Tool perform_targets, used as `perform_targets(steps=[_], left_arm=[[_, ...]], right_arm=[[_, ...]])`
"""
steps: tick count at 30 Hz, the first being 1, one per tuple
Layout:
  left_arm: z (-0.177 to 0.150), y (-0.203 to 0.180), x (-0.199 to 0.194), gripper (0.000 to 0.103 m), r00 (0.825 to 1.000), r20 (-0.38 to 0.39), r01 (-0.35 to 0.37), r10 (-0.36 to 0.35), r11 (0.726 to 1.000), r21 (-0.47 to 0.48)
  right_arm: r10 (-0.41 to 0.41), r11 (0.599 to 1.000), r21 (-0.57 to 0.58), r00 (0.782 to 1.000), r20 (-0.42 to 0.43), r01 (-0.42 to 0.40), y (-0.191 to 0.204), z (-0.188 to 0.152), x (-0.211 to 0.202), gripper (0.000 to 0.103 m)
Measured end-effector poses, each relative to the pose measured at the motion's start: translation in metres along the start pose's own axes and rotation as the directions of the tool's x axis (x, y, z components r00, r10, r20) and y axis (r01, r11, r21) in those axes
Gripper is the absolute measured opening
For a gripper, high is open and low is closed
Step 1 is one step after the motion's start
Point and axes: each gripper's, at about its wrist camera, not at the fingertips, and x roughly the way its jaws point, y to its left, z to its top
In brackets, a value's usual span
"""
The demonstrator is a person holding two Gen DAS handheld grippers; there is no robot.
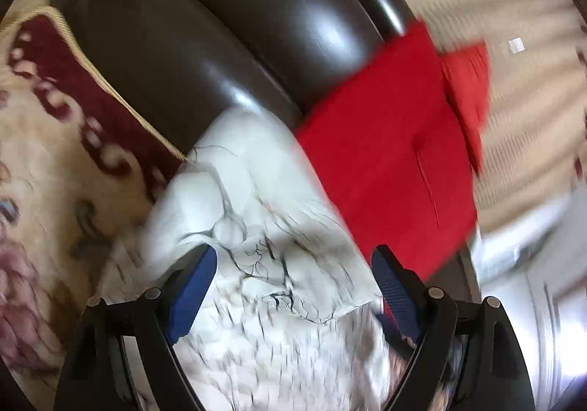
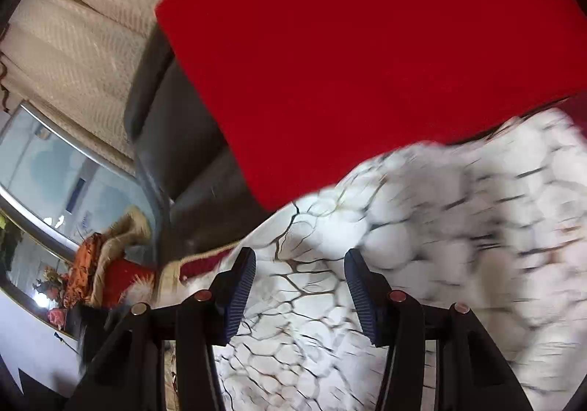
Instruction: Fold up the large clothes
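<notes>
Now the left tool point(image 1: 293, 260) hangs spread wide over the white crackle-patterned cloth point(image 1: 264, 227), pinching nothing; the right tool point(image 2: 301, 264) stands half spread above the same cloth point(image 2: 458, 209), pads clear. Beyond lies a red garment point(image 2: 348, 62) on the dark sofa point(image 1: 220, 25)

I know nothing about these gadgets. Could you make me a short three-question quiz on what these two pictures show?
1. True or false: the left gripper is clamped on the red cloth.
2. What colour are the gripper pads?
3. The white patterned cloth lies: A) under the red cloth's edge, B) on the rug, C) folded on a shelf.

Key: 1 false, its jaws stand open with nothing pinched; 2 blue; 3 A.
</notes>
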Motion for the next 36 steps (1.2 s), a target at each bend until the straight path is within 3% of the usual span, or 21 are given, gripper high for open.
perform_targets(steps=[4, 8, 10, 12, 13, 15, 17, 20, 22, 23, 24, 26, 28, 29, 30, 32, 36], left_arm=[[-0.017, -0.004, -0.032, 0.087, 0.999, 0.049, 0.006, -0.009, 0.997, 0.073], [-0.067, -0.01, -0.04, 0.087, 0.998, -0.056, 0.004, 0.004, 0.99, 0.14], [-0.087, -0.018, -0.042, 0.087, 0.995, -0.078, -0.039, 0.056, 0.979, 0.198], [-0.109, -0.013, -0.033, 0.087, 0.979, -0.096, -0.15, 0.179, 0.955, 0.257], [-0.115, -0.007, -0.026, 0.087, 0.969, -0.115, -0.185, 0.221, 0.947, 0.263], [-0.121, 0.006, -0.018, 0.086, 0.935, -0.137, -0.281, 0.326, 0.92, 0.272], [-0.123, 0.006, -0.018, 0.085, 0.927, -0.133, -0.303, 0.35, 0.91, 0.285], [-0.127, -0.023, -0.019, 0.085, 0.904, -0.109, -0.351, 0.412, 0.865, 0.359], [-0.128, -0.055, -0.012, 0.085, 0.909, -0.093, -0.334, 0.406, 0.844, 0.42], [-0.131, -0.071, -0.005, 0.085, 0.907, -0.069, -0.34, 0.416, 0.819, 0.463], [-0.136, -0.093, 0.011, 0.085, 0.895, -0.035, -0.362, 0.444, 0.772, 0.522], [-0.142, -0.111, 0.045, 0.086, 0.871, -0.037, -0.381, 0.49, 0.721, 0.578], [-0.144, -0.118, 0.099, 0.086, 0.813, -0.092, -0.404, 0.575, 0.671, 0.622], [-0.144, -0.116, 0.116, 0.086, 0.781, -0.107, -0.424, 0.615, 0.648, 0.632], [-0.143, -0.11, 0.139, 0.086, 0.731, -0.119, -0.466, 0.671, 0.62, 0.631], [-0.139, -0.1, 0.164, 0.086, 0.675, -0.115, -0.537, 0.729, 0.592, 0.601], [-0.14, -0.098, 0.18, 0.092, 0.634, -0.08, -0.587, 0.769, 0.547, 0.597]], right_arm=[[-0.081, 0.991, -0.106, 0.995, 0.063, 0.087, -0.018, -0.008, -0.061, 0.054], [-0.15, 0.975, -0.157, 0.987, 0.062, 0.158, -0.041, -0.027, -0.109, 0.054], [-0.203, 0.963, -0.17, 0.978, 0.055, 0.209, -0.057, -0.042, -0.119, 0.054], [-0.265, 0.956, -0.136, 0.964, -0.032, 0.259, -0.083, -0.061, -0.109, 0.052], [-0.279, 0.957, -0.108, 0.957, -0.073, 0.271, -0.099, -0.068, -0.103, 0.046], [-0.258, 0.965, -0.067, 0.964, -0.066, 0.253, -0.114, -0.078, -0.107, 0.043], [-0.255, 0.966, -0.057, 0.965, -0.056, 0.252, -0.108, -0.078, -0.118, 0.043], [-0.219, 0.973, -0.066, 0.976, 0.004, 0.219, -0.084, -0.066, -0.137, 0.047], [-0.232, 0.969, -0.072, 0.969, 0.08, 0.238, -0.068, -0.056, -0.146, 0.054], [-0.239, 0.968, -0.057, 0.966, 0.097, 0.245, -0.064, -0.053, -0.146, 0.056], [-0.23, 0.972, -0.026, 0.968, 0.106, 0.234, -0.067, -0.05, -0.144, 0.058], [-0.189, 0.981, 0.054, 0.979, 0.075, 0.185, -0.085, -0.051, -0.135, 0.059], [-0.21, 0.971, 0.12, 0.978, -0.009, 0.209, -0.116, -0.06, -0.119, 0.057], [-0.164, 0.975, 0.142, 0.985, -0.062, 0.171, -0.136, -0.068, -0.111, 0.051], [-0.123, 0.986, 0.108, 0.991, -0.047, 0.127, -0.143, -0.072, -0.116, 0.048], [-0.079, 0.997, 0.013, 0.995, -0.058, 0.08, -0.145, -0.074, -0.126, 0.048], [0.0, 0.994, 0.111, 0.996, -0.086, 0.009, -0.16, -0.066, -0.136, 0.049]])
